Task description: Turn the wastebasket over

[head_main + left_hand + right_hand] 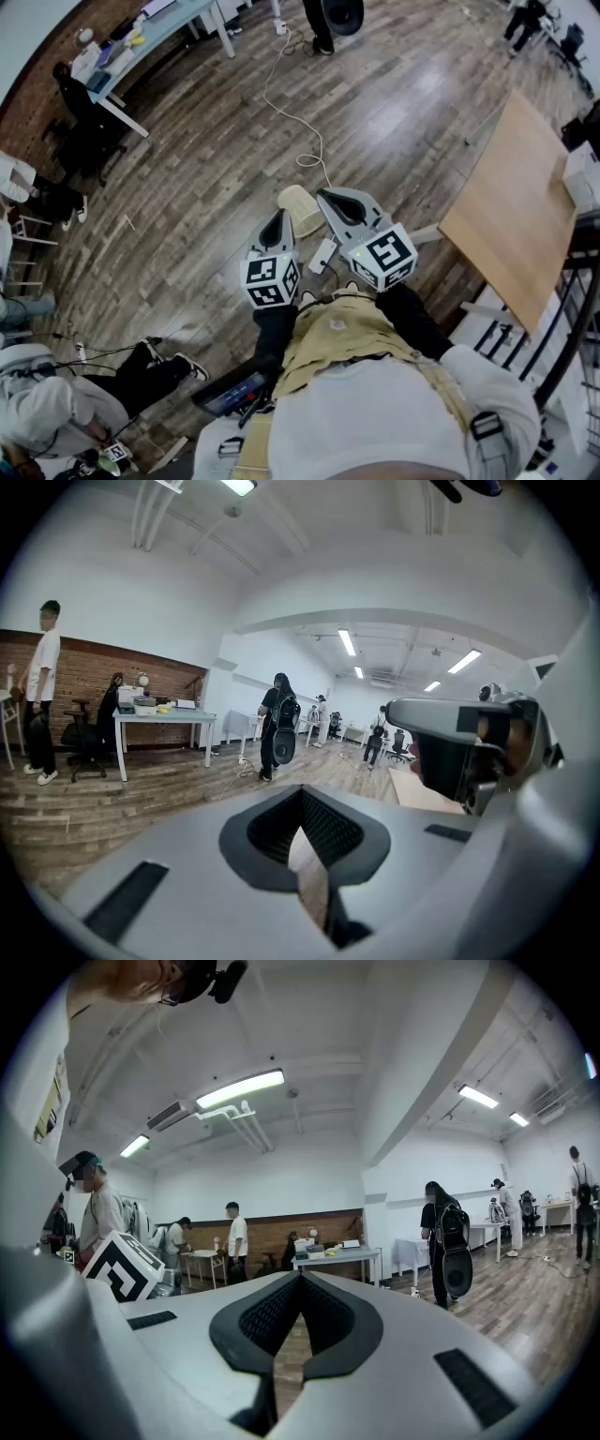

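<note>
Cream and ribbed, the wastebasket (298,210) sits on the plank floor (206,178) well below my two grippers, and in the head view it shows between their tips. I cannot tell from above whether it stands upright or mouth-down.

My left gripper (275,218) shows just left of the wastebasket, tilted a little downward. My right gripper (324,196) shows just right of it and covers part of its right edge. Neither touches it; both are held up in front of my chest.

In the left gripper view, the left gripper (302,789) has its jaws together at the tips. Only a thin slit of floor shows behind the pads, and nothing is in them. The right gripper (469,742) shows at that view's right.

In the right gripper view, the right gripper (300,1275) is the same: jaws fully closed and empty, pointing level across the room. The left gripper's marker cube (124,1277) shows low on the left.

A white power strip (323,254) lies on the floor on my side of the wastebasket, just beside it. Its cable (281,103) snakes away past the wastebasket's far side. A pale wooden tabletop (514,202) stands well to the right of the wastebasket.
</note>
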The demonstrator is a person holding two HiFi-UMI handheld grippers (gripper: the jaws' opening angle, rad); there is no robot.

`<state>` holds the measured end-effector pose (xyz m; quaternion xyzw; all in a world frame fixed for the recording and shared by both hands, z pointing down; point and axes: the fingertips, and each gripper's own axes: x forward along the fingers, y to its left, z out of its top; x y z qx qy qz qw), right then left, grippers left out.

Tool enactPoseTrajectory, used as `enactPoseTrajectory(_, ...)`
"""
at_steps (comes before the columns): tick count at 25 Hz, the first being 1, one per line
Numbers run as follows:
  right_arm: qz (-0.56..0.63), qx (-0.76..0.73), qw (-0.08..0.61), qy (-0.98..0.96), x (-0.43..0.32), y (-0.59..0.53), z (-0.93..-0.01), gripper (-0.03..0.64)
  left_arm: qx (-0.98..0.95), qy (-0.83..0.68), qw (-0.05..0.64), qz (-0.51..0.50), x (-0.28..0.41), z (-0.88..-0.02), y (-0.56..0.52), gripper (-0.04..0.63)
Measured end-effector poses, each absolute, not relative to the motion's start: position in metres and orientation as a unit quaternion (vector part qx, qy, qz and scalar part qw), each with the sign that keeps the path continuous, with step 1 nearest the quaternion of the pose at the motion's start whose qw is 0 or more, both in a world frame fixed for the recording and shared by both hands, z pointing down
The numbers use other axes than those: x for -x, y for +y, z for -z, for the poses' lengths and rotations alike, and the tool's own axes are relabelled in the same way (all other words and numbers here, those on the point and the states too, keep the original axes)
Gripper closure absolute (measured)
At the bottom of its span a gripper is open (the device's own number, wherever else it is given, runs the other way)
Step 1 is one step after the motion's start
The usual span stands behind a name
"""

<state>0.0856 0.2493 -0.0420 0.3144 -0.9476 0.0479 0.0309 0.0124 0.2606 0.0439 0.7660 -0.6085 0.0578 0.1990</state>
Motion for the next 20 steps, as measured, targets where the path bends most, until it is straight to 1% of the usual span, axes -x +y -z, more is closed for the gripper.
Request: enactPoseTrajectory(20, -0.054, -0.322, 0.038, -0.945, -0.077, 0.2527, 0.0314, 0.595, -0.769, -0.601, 0.211, -0.058, -0.0033, -0.0538, 0.2631, 0.594)
